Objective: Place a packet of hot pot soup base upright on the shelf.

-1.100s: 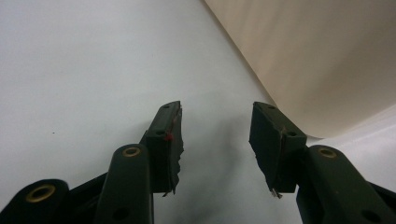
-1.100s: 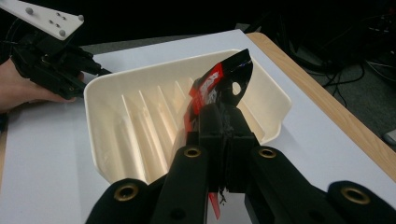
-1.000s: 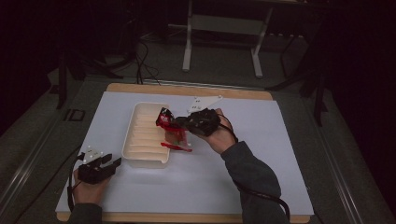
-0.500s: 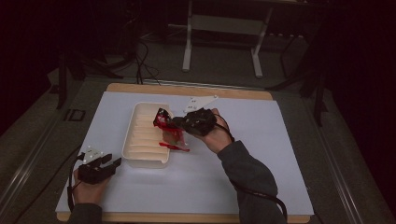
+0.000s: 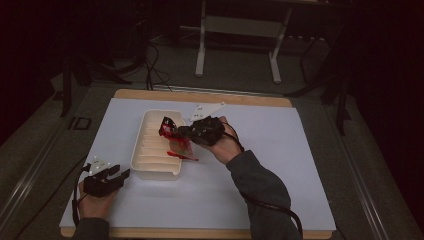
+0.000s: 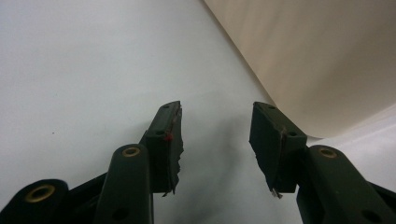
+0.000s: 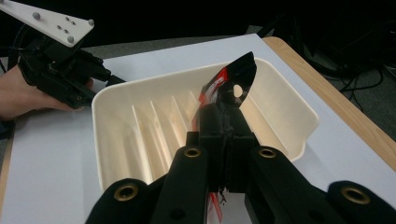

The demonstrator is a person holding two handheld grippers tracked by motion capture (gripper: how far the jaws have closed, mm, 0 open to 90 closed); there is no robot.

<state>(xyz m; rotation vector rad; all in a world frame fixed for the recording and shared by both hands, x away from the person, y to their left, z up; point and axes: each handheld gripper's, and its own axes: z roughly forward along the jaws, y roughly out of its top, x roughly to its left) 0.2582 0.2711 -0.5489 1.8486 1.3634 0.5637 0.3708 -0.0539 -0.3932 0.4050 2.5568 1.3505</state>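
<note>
A cream ribbed tray (image 5: 150, 150) stands on the white table (image 5: 300, 165). Over the tray's right edge my right gripper (image 5: 172, 131) is shut on a red and black packet (image 5: 167, 125), which hangs with its clear lower part and red end (image 5: 182, 156) trailing over the rim. In the right gripper view the packet (image 7: 231, 81) sticks up from the closed jaws above the tray (image 7: 140, 121). My left gripper (image 5: 120, 173) rests open on the table at the front left, just off the tray's near corner. Its fingers (image 6: 170, 140) hold nothing, and the tray wall (image 6: 317, 60) rises beside them.
The table's wooden edge (image 5: 200, 95) runs along the far side. Beyond it stand a metal frame's legs (image 5: 202, 55) and cables on a dark floor. In the right gripper view the other hand with its gripper (image 7: 60, 79) lies past the tray.
My right gripper has carried the packet a little to the left, further over the tray. The left gripper has stayed put.
</note>
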